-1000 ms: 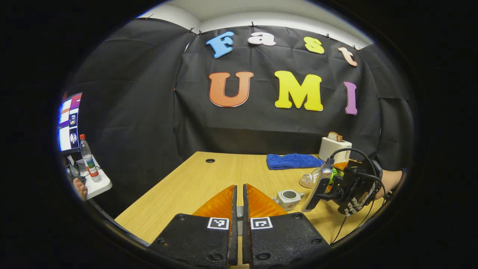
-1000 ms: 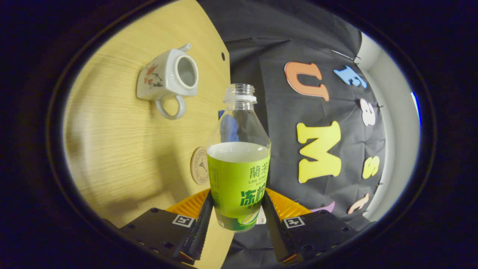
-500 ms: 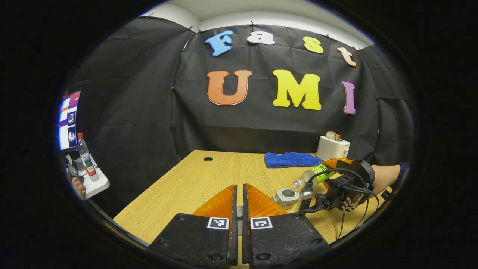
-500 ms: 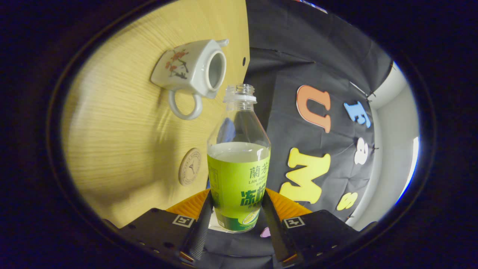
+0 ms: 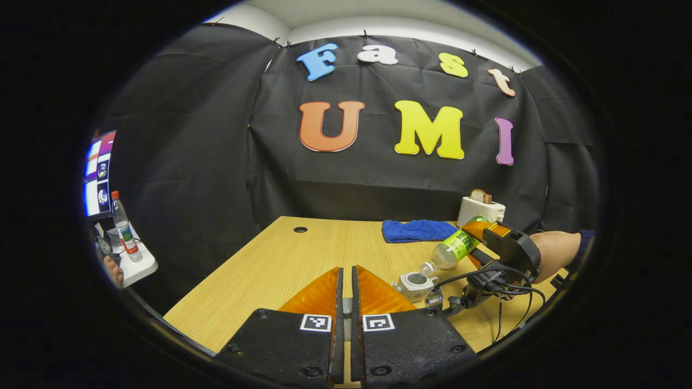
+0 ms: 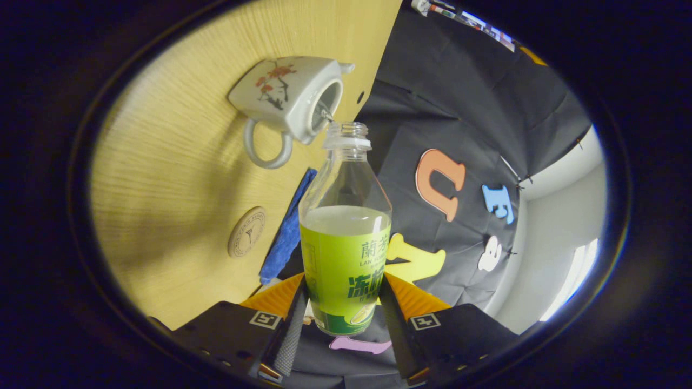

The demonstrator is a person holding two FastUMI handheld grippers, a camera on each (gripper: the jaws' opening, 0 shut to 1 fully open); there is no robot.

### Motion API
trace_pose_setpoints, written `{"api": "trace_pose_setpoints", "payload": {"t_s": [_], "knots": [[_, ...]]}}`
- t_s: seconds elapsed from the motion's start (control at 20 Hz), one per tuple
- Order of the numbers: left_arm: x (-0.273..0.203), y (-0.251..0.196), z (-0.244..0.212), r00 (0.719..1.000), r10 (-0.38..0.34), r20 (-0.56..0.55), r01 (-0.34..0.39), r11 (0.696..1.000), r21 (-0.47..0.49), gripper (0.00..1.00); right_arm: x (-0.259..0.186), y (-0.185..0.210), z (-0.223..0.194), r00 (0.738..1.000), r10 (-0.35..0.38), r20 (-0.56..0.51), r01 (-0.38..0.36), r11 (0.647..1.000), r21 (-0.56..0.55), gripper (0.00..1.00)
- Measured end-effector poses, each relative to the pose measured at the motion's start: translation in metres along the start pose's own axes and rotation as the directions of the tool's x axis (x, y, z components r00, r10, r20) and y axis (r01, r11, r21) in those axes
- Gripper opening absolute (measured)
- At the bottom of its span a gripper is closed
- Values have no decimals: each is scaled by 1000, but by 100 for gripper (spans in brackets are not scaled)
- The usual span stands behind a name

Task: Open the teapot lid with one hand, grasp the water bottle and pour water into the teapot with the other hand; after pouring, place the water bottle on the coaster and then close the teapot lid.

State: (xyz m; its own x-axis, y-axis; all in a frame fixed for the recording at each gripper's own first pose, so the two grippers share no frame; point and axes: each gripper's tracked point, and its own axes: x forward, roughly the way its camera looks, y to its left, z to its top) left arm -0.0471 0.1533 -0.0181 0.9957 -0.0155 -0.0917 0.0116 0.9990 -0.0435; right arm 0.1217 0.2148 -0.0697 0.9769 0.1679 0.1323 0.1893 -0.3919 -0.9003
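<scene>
Now the water bottle (image 6: 346, 237), uncapped and green-labelled, stands at the centre of the right gripper view, clamped by its lower body between the two fingers of the right gripper (image 6: 342, 319). Its mouth is tipped right at the open rim of the white teapot (image 6: 289, 100) in the upper left, and a thin thread of water seems to run into the opening. Below the teapot, at mid-left, the round coaster (image 6: 247, 232) lies bare on the wooden table (image 6: 173, 189), with a blue cloth (image 6: 286, 229) just beside it toward the centre.

At lower right of the left gripper view the bottle (image 5: 453, 247) slants down to the teapot (image 5: 415, 283), held by a person's hand (image 5: 551, 251). The left gripper (image 5: 346, 302), bottom centre, has its fingers nearly together; whether something small sits between them I cannot tell. Farther back stand a white toaster (image 5: 480, 209) and the black cloth wall (image 5: 205, 162); a monitor (image 5: 98, 175) and another bottle (image 5: 123, 227) sit at far left.
</scene>
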Motion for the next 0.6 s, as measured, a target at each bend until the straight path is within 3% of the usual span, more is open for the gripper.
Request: {"api": "trace_pose_setpoints", "payload": {"t_s": [0.6], "knots": [[0, -7, -2, 1000, -15, -7, 15, 1000, 17, 7, 1, -34, 0, 986, -163, 32, 166, 977, -135, 71]]}}
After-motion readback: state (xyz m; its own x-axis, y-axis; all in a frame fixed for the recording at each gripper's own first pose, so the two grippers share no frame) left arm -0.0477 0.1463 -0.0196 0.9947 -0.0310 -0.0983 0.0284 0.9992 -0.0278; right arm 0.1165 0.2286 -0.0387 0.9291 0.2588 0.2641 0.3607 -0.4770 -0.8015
